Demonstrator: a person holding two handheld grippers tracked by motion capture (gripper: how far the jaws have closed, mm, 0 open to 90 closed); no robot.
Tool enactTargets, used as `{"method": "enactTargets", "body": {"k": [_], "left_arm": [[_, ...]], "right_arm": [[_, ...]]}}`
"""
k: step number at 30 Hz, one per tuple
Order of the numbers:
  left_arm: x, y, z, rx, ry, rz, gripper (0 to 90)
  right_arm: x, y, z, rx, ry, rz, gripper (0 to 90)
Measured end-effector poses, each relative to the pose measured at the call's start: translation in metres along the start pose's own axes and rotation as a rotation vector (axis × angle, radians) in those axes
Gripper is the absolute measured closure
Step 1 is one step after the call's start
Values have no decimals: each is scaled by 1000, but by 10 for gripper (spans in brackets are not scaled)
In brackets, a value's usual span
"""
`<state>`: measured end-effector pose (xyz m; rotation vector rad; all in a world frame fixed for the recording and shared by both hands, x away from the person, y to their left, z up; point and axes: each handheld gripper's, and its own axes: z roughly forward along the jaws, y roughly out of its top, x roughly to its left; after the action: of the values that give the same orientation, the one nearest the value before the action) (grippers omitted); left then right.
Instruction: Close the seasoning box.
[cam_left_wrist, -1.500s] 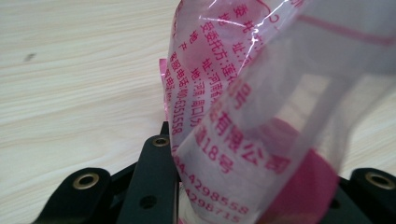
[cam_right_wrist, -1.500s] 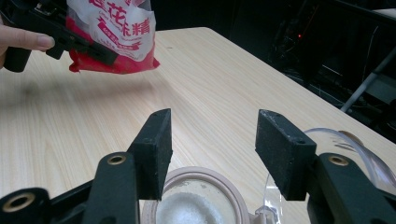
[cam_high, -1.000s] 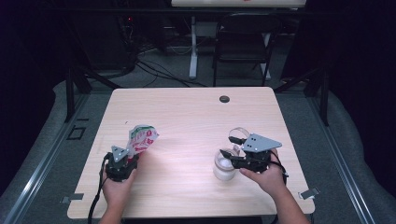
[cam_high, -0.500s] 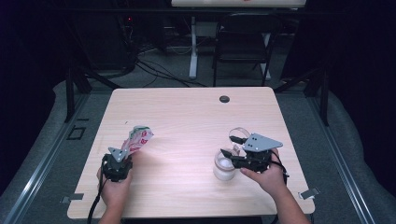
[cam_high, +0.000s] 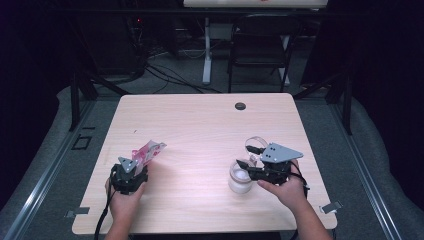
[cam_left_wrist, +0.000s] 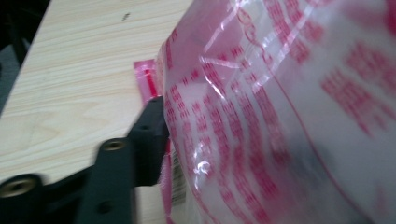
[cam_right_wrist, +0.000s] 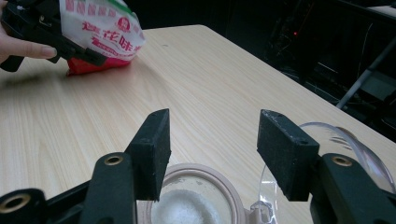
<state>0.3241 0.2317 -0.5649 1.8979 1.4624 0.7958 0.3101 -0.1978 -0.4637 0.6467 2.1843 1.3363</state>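
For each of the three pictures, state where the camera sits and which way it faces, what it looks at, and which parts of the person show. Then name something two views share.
High view: above the person's side, facing forward and down on the table; both forearms, left gripper, right gripper.
Left gripper view: rides the left gripper, close against the red-printed bag.
Right gripper view: rides the right gripper, over the jar, facing the other hand.
Shared: the bag appears in all three.

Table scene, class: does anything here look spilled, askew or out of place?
No spill shows. The red-printed bag lies tipped on the table between the left gripper's just-opening jaws. The jar stands uncovered below the open right gripper, its clear lid lying beside it.
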Motion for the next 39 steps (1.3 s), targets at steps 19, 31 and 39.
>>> {"method": "enactTargets", "body": {"k": [19, 31, 39], "left_arm": [[-23, 9, -18, -48, -70, 63, 290], [-53, 13, -26, -61, -135, 167, 268], [-73, 13, -25, -56, -147, 239, 245]], "right_arm": [[-4, 4, -8, -7, -25, 33, 445], [-7, 5, -13, 4, -36, 77, 509], [-9, 7, -16, 0, -46, 90, 509]]}}
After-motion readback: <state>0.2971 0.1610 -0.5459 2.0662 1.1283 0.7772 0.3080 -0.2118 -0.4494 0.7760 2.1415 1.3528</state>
